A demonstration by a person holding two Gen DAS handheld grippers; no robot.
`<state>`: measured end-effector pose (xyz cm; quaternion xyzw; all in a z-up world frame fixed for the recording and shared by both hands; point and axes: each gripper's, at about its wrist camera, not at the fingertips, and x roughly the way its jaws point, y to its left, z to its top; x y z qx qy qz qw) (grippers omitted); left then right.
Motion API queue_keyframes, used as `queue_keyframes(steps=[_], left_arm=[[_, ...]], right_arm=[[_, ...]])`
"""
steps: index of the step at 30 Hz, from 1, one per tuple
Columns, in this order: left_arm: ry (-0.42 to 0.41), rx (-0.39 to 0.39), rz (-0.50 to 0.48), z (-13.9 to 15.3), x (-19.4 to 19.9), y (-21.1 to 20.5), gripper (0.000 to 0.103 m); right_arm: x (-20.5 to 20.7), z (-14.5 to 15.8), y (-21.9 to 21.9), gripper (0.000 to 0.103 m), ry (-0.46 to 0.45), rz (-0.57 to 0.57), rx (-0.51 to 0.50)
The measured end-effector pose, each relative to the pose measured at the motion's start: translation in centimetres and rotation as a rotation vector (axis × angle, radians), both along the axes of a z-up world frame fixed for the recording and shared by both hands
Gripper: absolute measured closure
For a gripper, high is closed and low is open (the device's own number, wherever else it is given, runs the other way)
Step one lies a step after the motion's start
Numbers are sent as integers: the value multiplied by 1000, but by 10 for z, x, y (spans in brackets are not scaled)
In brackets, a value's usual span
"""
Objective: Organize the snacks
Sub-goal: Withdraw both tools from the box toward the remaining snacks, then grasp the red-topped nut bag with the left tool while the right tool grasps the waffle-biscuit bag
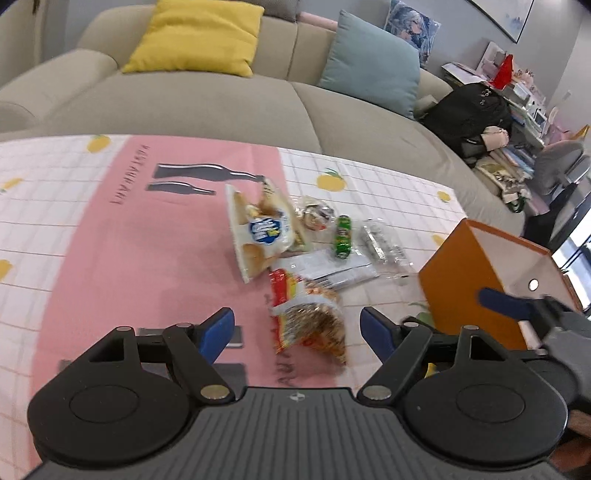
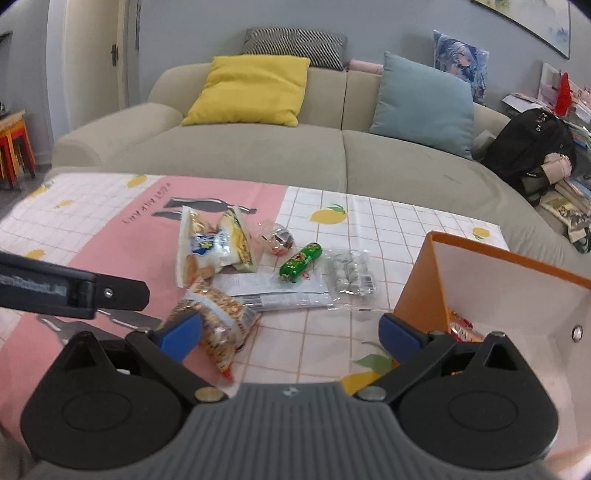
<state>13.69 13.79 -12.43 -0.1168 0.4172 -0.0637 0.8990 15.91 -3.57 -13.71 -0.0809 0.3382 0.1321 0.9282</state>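
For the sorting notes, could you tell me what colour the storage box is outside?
The box is orange outside, white inside; clearest in the left wrist view.

Orange box (image 2: 417, 291); green tube (image 2: 300, 262); yellow cushion (image 2: 251, 90).

Beige sofa (image 2: 258, 147) sitting against grey-blue wall (image 2: 184, 33), yellow cushion (image 2: 251, 88) & teal cushion (image 2: 424, 99) leaning on it (door (image 2: 92, 55) at left).

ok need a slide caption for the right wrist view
Open right gripper hovers over snacks scattered on a tablecloth, beside an orange box already holding one red packet.
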Motion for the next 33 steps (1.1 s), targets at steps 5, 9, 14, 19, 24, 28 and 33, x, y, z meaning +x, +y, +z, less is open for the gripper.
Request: queue_keyframes(steps=[5,9,14,19,24,28,33], left_arm=[[41,-37,-24,-15,28,-6,12],[84,-53,-26,-35,43,-8,12],[129,-124,-18,-54,50,-3,16],[162,-169,-4,-66,55,4,27],[189,-241,-7,-74,59,7,38],[198,-252,11,-76,59,7,46],[179,-262,49,-65,48,15,50]], right_arm=[[35,-18,0,36,76,-30,3],[49,-35,-1,41,114,-66,20],[56,-54,1,41,144,-64,25],[56,-62,6,43,163,-26,57],[57,-64,12,43,150,-8,73],[55,-65,17,43,143,2,62],[51,-55,21,41,126,31,76]])
